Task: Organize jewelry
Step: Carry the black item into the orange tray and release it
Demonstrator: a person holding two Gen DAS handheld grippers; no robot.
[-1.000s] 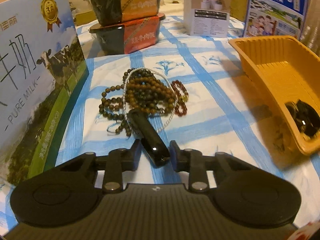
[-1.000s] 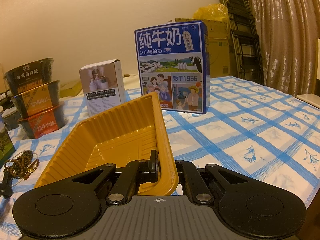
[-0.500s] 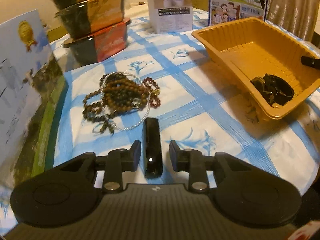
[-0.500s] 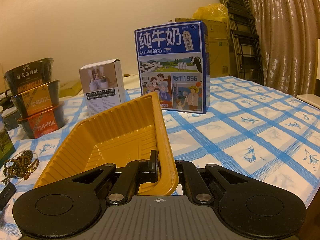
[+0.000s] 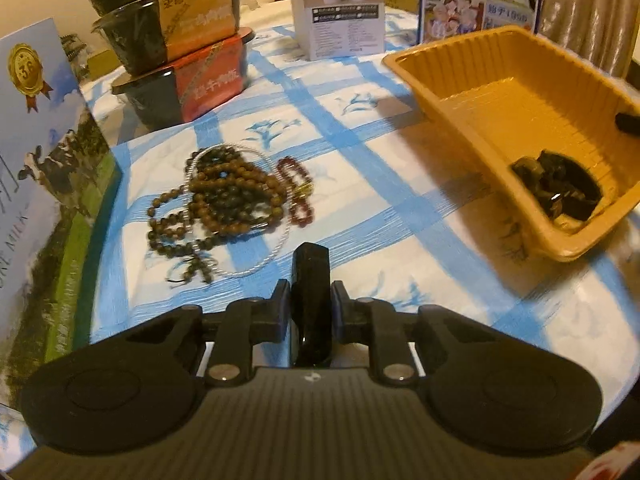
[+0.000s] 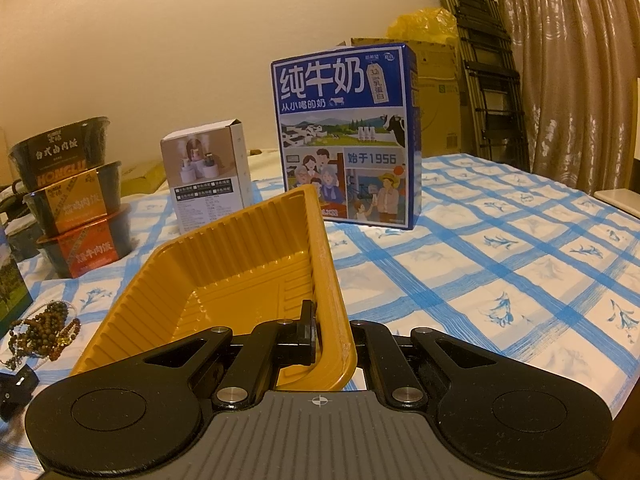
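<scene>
The black bar-shaped item (image 5: 311, 300) has come off the bead pile (image 5: 224, 204); the left gripper (image 5: 310, 304) fingers have just closed onto it. The right gripper (image 6: 334, 340), fingers shut, pinches the orange tray (image 6: 224, 280) wall, tilting it to receive jewelry.

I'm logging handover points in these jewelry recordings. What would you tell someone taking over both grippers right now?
Left gripper: its jaws have just been closing, pads against a black bar-shaped piece that sticks out forward above the tablecloth.
Right gripper: shut on the near wall of the orange tray, holding it tilted.
Done: one dark piece already lies in the tray's low corner.
Left: drop the black bar into the tray, then fetch the brown bead strands, the thin silver chain and the red bead bracelet, all in a pile on the cloth.
</scene>
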